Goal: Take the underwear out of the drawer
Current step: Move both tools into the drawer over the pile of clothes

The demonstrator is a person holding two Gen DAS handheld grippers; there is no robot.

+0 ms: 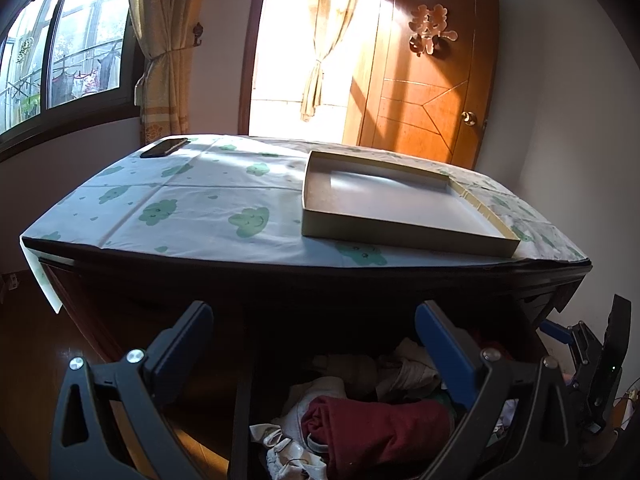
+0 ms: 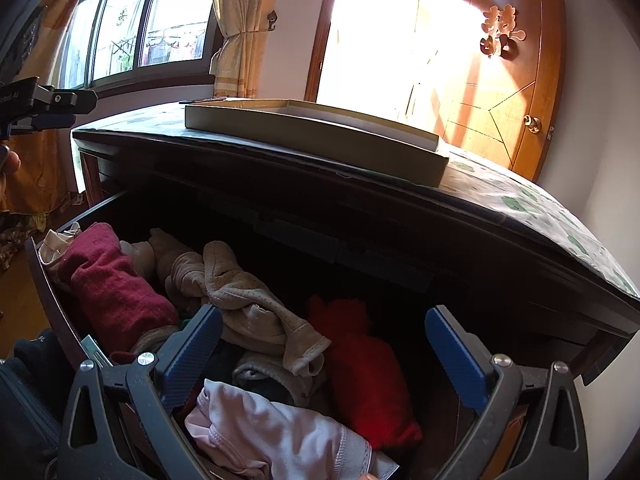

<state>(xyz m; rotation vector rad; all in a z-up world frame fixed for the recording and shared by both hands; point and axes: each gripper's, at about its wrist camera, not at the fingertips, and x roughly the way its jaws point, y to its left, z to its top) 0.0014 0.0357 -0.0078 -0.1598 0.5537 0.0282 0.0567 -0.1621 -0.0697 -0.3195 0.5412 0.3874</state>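
The drawer (image 2: 44, 276) of a dark wooden dresser stands pulled open, full of crumpled clothes. In the right wrist view a pale pink garment (image 2: 280, 436) lies nearest, with a beige dotted garment (image 2: 248, 304), a red one (image 2: 364, 372) and a maroon one (image 2: 112, 292) around it. My right gripper (image 2: 324, 352) is open and empty just above the pile. My left gripper (image 1: 314, 344) is open and empty, higher up at the drawer's left part, above a maroon garment (image 1: 380, 428). The right gripper also shows at the right edge of the left wrist view (image 1: 596, 368).
The dresser top carries a green-patterned cloth (image 1: 208, 200), a shallow open cardboard box (image 1: 400, 204) and a black phone (image 1: 164, 147). Behind are a window, curtains, a bright doorway and a wooden door (image 1: 432, 80). Wooden floor lies to the left.
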